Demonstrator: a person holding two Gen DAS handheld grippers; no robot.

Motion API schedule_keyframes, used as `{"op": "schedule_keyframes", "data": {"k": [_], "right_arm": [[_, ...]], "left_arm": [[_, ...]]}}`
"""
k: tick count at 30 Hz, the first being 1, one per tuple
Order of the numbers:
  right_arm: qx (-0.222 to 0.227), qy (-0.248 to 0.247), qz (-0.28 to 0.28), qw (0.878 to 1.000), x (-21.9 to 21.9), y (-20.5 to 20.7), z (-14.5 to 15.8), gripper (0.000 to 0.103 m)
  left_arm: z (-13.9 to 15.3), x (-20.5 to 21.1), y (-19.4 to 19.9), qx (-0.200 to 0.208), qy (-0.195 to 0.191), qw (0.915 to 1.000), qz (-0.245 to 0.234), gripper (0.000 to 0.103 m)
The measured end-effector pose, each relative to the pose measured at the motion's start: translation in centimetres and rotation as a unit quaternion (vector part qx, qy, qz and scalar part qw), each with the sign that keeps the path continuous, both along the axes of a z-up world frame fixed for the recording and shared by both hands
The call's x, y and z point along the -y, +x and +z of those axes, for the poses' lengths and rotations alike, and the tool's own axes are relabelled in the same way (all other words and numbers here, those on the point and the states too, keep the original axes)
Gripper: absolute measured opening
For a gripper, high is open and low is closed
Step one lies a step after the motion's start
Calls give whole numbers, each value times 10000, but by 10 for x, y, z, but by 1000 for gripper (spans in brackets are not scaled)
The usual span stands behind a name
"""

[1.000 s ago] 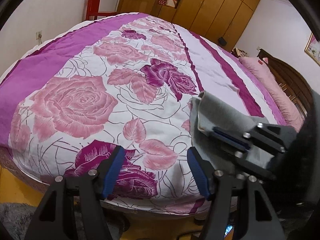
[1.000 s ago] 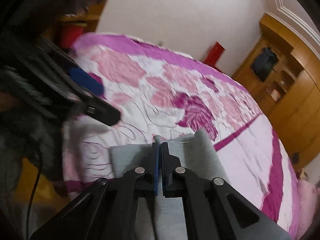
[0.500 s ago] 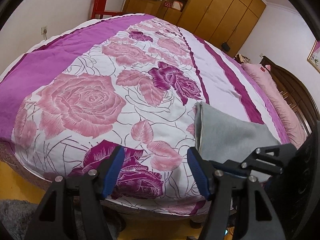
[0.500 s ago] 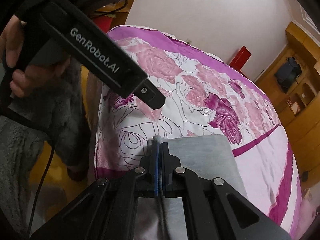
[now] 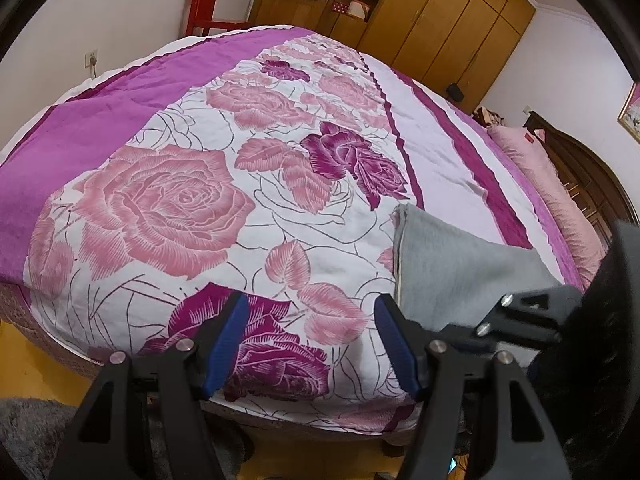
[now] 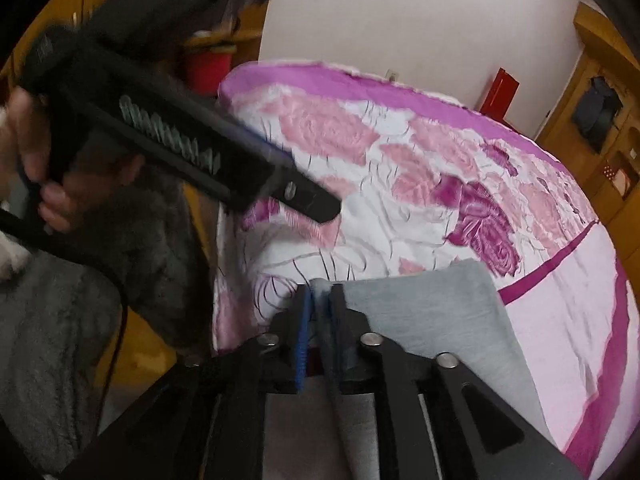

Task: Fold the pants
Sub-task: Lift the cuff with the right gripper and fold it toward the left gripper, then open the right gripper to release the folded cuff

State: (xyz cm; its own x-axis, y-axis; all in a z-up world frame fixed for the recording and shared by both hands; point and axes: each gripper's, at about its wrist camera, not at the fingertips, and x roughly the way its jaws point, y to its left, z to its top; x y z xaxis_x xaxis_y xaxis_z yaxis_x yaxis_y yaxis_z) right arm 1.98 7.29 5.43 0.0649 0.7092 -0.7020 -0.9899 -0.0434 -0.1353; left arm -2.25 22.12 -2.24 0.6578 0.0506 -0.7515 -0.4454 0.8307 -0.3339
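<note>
The grey pants [image 5: 452, 268] lie folded on the rose-patterned bedspread [image 5: 168, 208], near the bed's front right corner. My left gripper [image 5: 308, 344] is open and empty, hovering over the front edge of the bed, left of the pants. My right gripper [image 6: 320, 300] has its jaws slightly parted around the near edge of the pants [image 6: 424, 308], with grey cloth between the pads. In the left wrist view the right gripper [image 5: 524, 316] shows at the right, over the pants. In the right wrist view the left gripper [image 6: 304, 196] is held in a hand at the upper left, blurred.
A wooden wardrobe [image 5: 420, 12] stands behind the bed, a red chair [image 5: 204, 12] at the far left corner. A pink pillow [image 5: 536, 168] and dark headboard [image 5: 588, 172] are at the right. The bed's front edge drops to a yellow floor [image 5: 36, 372].
The right gripper has pulled back toward the front edge with the pants' edge and its jaws have parted slightly. The left gripper has drawn back a little and stays open.
</note>
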Motion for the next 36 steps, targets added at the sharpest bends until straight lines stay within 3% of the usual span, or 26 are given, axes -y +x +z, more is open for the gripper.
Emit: {"op": "schedule_keyframes", "data": {"k": [3,5,12,16,20,27,36], "right_arm": [[-323,316,-136,9989,11,27,24,30],[-335,299,-349,9984,11,56,32,31],[16,-647,-480,9968,-18,127,0,31],[-49,-691,-250,9973,-19,130,-11,30],[198,-518,-84,9984,-21,119,-10,0],[816,-367,-81,9960,-26,107,-7,0],[1084,-378,-276,9930,-35,103,-16,3]], "left_arm": [[0,1,2,-22,29,10000,3,69],[-1,1,2,-50,55,10000,4,70],[0,4,9,-86,140,9999,-17,72],[0,1,11,-73,60,10000,8,72],[-1,-1,15,-92,58,9999,11,73],[-2,0,17,-116,79,9999,-6,73],[-3,-1,17,-115,91,9999,-13,73]]}}
